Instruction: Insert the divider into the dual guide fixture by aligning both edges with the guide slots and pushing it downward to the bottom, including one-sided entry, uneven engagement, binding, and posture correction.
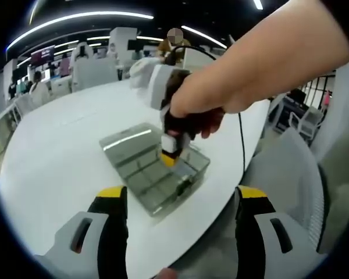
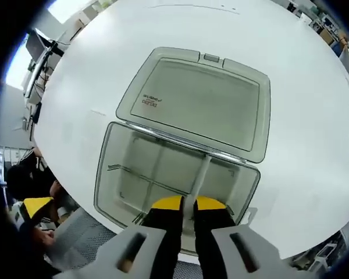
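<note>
Over the clear box (image 2: 128, 174), the right gripper (image 2: 189, 204) pinches the divider (image 2: 199, 174), mid-insertion; next, level it and press down. Left gripper (image 1: 180, 200) hangs open.

A small line of dark print stood on the open lid (image 2: 192, 102) of the clear box, seen in the right gripper view. It appeared upside down and too small to read, possibly a brand mark.

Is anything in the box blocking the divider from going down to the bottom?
Nothing visible does. The right gripper is shut on the divider, which stands inside the open clear box. The compartment floor around it looks bare; the guide slots are too faint to judge.
</note>
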A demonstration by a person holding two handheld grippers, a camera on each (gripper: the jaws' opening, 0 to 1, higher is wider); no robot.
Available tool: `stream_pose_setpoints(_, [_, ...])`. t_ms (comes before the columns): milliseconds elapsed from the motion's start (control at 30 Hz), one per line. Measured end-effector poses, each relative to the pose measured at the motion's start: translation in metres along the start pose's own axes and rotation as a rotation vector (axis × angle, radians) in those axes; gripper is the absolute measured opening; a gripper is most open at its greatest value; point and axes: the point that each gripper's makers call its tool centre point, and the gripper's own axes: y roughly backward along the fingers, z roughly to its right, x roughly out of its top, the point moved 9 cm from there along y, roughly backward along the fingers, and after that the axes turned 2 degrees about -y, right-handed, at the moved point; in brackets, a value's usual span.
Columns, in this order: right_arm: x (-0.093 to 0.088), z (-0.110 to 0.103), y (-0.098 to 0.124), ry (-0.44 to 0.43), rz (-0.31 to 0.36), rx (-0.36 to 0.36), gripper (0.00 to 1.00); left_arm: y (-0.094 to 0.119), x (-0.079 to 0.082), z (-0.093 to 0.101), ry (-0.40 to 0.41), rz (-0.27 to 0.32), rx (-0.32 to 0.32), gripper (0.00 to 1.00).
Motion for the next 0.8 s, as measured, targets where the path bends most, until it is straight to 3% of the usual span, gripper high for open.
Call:
stream_pose_setpoints(200, [-0.004, 0.002, 0.003, 0.027, 0.059, 0.035, 0.17, 0.001, 0.000, 0.000, -0.005, -0.004, 0.000, 0.73])
stream_pose_setpoints(400, [-0.008, 0.010, 0.013, 0.015, 0.110, 0.102, 0.21, 0.003, 0.001, 0.000, -0.007, -0.001, -0.002, 0.73])
stream_pose_setpoints(567, [-0.008, 0.017, 0.017, 0.081, 0.188, 0.128, 0.23, 0.005, 0.004, -0.004, -0.021, 0.001, -0.010, 0.73])
stream_pose_setpoints(667, [-0.013, 0.019, 0.020, 0.079, 0.195, 0.158, 0.26, 0.007, 0.006, -0.008, -0.019, 0.003, -0.017, 0.73])
stream_pose_setpoints(800, [-0.013, 0.020, 0.026, 0.145, 0.270, 0.184, 0.30, 0.009, 0.009, -0.012, -0.026, 0.004, -0.021, 0.73])
